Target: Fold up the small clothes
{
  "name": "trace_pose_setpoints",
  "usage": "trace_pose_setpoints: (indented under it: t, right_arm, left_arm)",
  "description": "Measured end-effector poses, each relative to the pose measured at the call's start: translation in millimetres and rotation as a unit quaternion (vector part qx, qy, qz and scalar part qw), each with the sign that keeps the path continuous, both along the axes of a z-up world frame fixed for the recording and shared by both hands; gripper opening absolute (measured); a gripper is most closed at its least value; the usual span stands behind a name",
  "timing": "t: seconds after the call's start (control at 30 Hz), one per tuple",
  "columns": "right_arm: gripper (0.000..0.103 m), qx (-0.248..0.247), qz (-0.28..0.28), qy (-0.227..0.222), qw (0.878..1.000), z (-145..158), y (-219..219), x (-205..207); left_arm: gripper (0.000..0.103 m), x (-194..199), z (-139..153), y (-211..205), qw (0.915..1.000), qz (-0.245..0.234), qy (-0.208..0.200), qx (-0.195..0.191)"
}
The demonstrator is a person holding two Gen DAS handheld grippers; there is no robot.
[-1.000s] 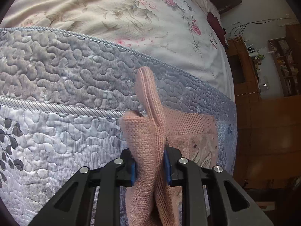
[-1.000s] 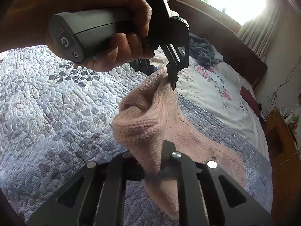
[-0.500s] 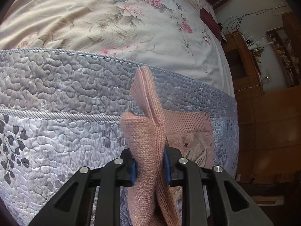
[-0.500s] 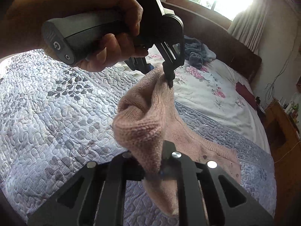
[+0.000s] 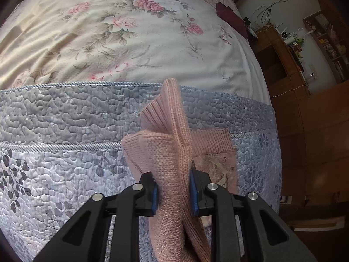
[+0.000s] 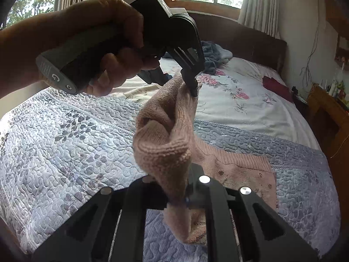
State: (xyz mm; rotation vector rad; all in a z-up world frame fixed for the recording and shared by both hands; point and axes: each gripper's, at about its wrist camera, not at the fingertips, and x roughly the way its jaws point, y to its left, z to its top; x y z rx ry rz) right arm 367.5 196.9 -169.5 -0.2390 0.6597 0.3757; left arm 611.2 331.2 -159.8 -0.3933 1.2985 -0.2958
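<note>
- Lifted higher since a second ago, the pink knit garment hangs above the quilt, its hem trailing there.
- Left gripper and right gripper each clamp a bunched edge.
- Uneven tension could slip the knit free.

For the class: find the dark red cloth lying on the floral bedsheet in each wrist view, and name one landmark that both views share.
Left wrist view: the dark red cloth lies top right, near the bed's far corner, below the cables on the wall.
Right wrist view: the dark red cloth lies at right, mid-height, on the bed's right edge before the wooden cabinet.
Shared landmark: the pink knitted garment, pinched in both grippers.
</note>
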Motion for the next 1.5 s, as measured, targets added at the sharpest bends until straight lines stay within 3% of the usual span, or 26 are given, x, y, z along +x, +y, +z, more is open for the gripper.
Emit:
trace_pose_setpoints:
  t: [0.23,0.53,0.73,0.83,1.1,1.27,1.5]
  right_arm:
    - [0.009,0.074,-0.037,0.023,0.996,-3,-60,4]
    - [0.009,0.160,-0.090,0.059,0.981,-32,-136,9]
    - [0.009,0.203,-0.124,0.086,0.967,-56,-177,9]
    - [0.009,0.236,-0.127,0.101,0.958,-65,-195,10]
    - [0.009,0.262,-0.115,0.148,0.947,-92,-225,11]
    - [0.009,0.315,-0.111,0.203,0.921,-110,-249,18]
    - [0.010,0.357,-0.097,0.248,0.895,-126,-270,22]
  left_arm:
    - [0.022,11,3,-66,0.9991,-0.016,0.000,0.038]
    - [0.022,26,-25,-156,0.9949,-0.051,0.011,0.086]
    - [0.022,29,-51,-206,0.9891,-0.073,0.018,0.127]
    - [0.022,30,-63,-226,0.9854,-0.079,0.016,0.150]
    - [0.022,26,-94,-270,0.9723,-0.075,0.010,0.221]
    - [0.023,23,-106,-287,0.9680,-0.057,0.004,0.244]
    - [0.023,17,-106,-301,0.9628,-0.031,-0.014,0.268]
